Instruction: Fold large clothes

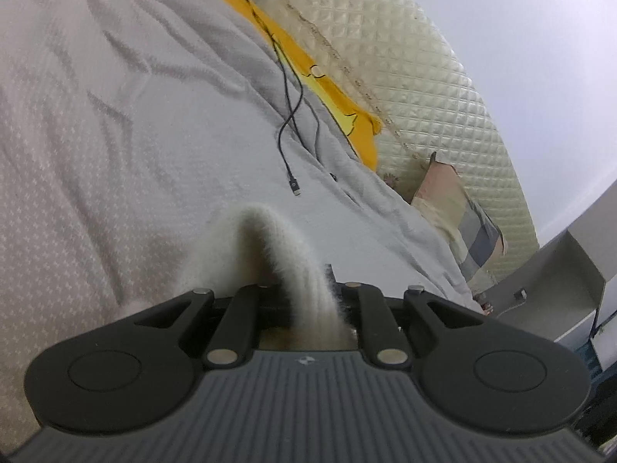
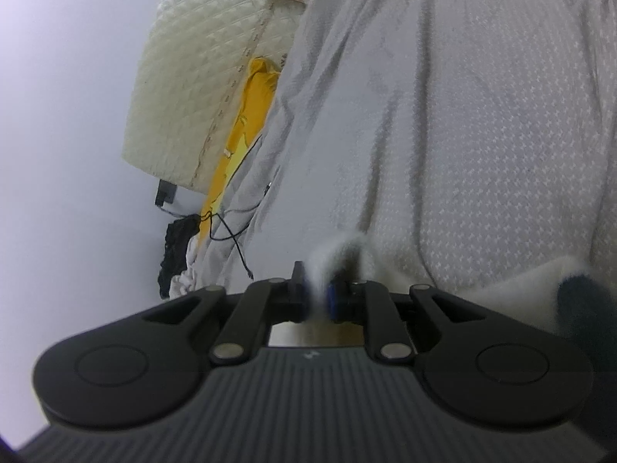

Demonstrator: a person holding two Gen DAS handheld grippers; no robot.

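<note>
A fluffy white knitted garment (image 1: 266, 247) bulges up between the jaws of my left gripper (image 1: 302, 293), which is shut on a fold of it just above the bed. In the right wrist view my right gripper (image 2: 318, 297) is shut on another fuzzy white fold of the garment (image 2: 339, 250). More of the white garment (image 2: 513, 293) lies low on the right, with a dark navy part (image 2: 582, 297) at the edge. Both views are tilted. The rest of the garment is hidden below the grippers.
A pale grey patterned bedspread (image 1: 115, 123) covers the bed. Black charging cables (image 1: 287, 115) lie on it. A yellow cloth (image 1: 339, 96) lies along a cream quilted headboard (image 1: 405, 77). A patchwork pillow (image 1: 462, 223) lies far right. Dark clothing (image 2: 175, 250) hangs by the wall.
</note>
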